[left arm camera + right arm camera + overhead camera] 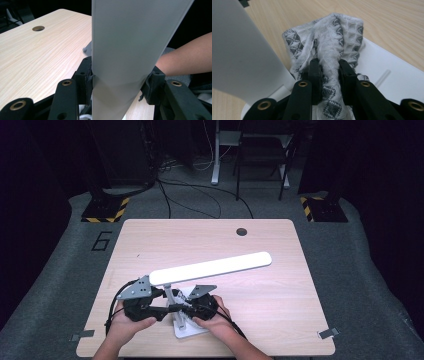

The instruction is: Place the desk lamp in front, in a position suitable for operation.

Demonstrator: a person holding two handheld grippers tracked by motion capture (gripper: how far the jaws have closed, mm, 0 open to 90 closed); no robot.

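A white desk lamp stands near the table's front edge, with its long lit head reaching up to the right above its flat white base. My left gripper is shut on the lamp's flat white upright, with a pad pressed against each side. From the right, my right gripper is shut on a bunched grey-and-white patterned cloth. The cloth lies on the lamp base, beside the upright. In the high view both grippers meet at the foot of the lamp.
The wooden table has a round cable hole at the back. My right forearm lies just behind the lamp. Beyond the table are floor cables, a metal stand and yellow-black striped feet.
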